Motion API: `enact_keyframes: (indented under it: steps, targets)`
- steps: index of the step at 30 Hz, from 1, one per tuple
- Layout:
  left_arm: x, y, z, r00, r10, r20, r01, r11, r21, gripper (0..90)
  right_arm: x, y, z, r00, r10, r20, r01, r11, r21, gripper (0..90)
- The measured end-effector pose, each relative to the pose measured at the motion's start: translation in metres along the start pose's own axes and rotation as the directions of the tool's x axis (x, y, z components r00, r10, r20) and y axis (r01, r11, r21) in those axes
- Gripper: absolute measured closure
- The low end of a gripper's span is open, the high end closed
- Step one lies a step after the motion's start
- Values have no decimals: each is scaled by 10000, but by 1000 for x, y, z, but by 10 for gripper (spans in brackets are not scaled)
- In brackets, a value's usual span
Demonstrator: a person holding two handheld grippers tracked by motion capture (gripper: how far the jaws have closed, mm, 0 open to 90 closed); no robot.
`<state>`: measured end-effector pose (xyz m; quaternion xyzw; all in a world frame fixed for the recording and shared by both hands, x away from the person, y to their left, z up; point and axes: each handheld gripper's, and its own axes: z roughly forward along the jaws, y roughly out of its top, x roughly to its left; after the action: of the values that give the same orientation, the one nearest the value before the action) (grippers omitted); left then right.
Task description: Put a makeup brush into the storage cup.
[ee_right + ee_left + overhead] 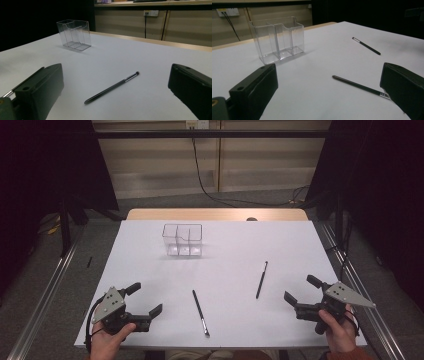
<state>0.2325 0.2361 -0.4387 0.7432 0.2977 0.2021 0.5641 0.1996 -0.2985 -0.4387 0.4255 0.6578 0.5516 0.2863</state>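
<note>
Two slim black pens lie on the white table [300,245]. One pen [200,312] rests near the front centre, the other pen [261,280] to its right. A clear holder [182,240] with several compartments stands empty toward the back. My left gripper [148,297] is at the front left, open and holding nothing. At the front right, my right gripper [299,287] is open too. The left gripper view has the holder [277,40], the near pen [357,85] and the far pen [366,46]. In the right gripper view a pen [112,87] lies between the wide-apart jaws, with the holder [74,35] beyond.
A wooden strip [215,214] borders the table's far edge. Metal rails [45,295] run along the floor on both sides. A black cable [210,190] trails over the floor behind the table. Dark curtains hang left and right.
</note>
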Motion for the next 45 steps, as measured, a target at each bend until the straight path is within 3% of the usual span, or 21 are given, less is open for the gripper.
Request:
enact_keyframes:
  steps: [8, 17, 20, 31, 35, 38, 45]
  targets:
    - [-8, 10, 11, 9976, 280, 628, -291, 9994, 173, 29, 1, 0, 1, 10000, -22, -68, 23, 10000, 68, 0]
    - [-8, 14, 25, 9954, 402, 870, -439, 9982, 402, 26, 1, 0, 2, 9999, 48, -151, -45, 9999, 145, 0]
    - [-9, 16, 33, 9910, 414, 1277, -473, 9979, 433, 26, 1, 0, 3, 9998, 54, -208, -51, 9998, 185, 0]
    - [-9, 27, 49, 9889, 611, 1353, -708, 9952, 680, 27, 1, -1, 4, 9997, 63, -224, -57, 9997, 238, 0]
    - [-8, 31, 55, 9864, 584, 1535, -725, 9935, 877, 32, 1, -1, 4, 9997, 40, -259, -33, 9996, 264, 0]
    - [-6, 33, 61, 9874, 298, 1555, -465, 9934, 1050, 38, 1, -1, 4, 9996, 50, -262, -43, 9996, 264, 0]
    - [-7, 38, 74, 9774, 533, 2044, -856, 9845, 1529, 38, 1, -1, 4, 9996, 42, -297, -34, 9996, 268, 0]
